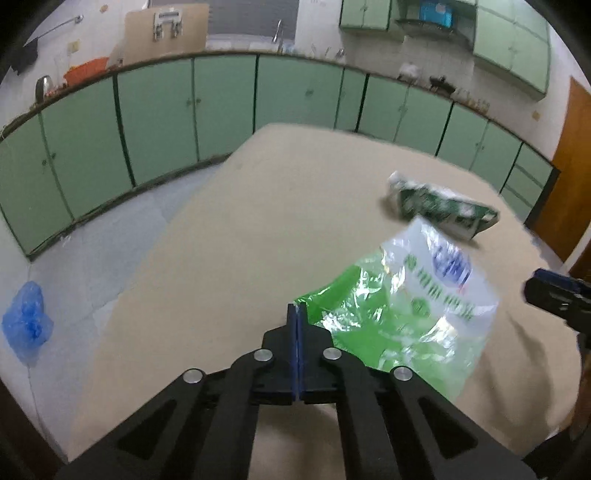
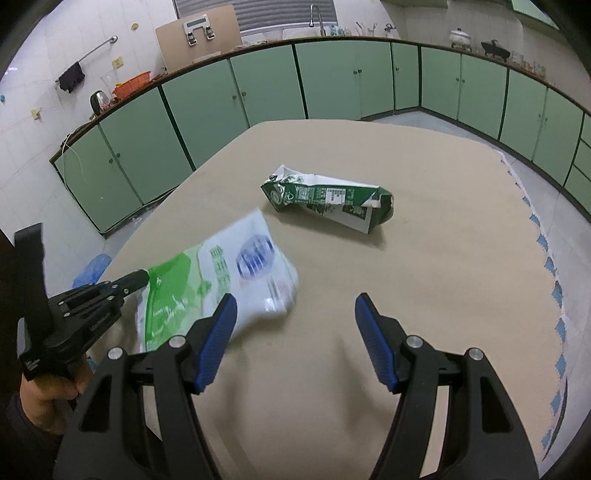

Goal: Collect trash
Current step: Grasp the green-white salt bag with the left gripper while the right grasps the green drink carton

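Note:
My left gripper [image 1: 296,308] is shut on a corner of a green and white plastic bag [image 1: 413,306] and holds it lifted over the beige table [image 1: 258,229]. The bag also shows in the right wrist view [image 2: 221,277], with the left gripper [image 2: 142,275] at its left edge. A crushed green and white milk carton [image 2: 327,197] lies on its side on the table beyond the bag; it also shows in the left wrist view [image 1: 439,205]. My right gripper [image 2: 295,306] is open and empty above the table, short of the carton.
Green cabinets [image 2: 258,88] under a counter line the far wall, with a sink tap [image 2: 317,14] and kitchenware on top. A blue plastic bag [image 1: 27,321] lies on the grey floor left of the table. A wooden door [image 1: 569,166] stands at the right.

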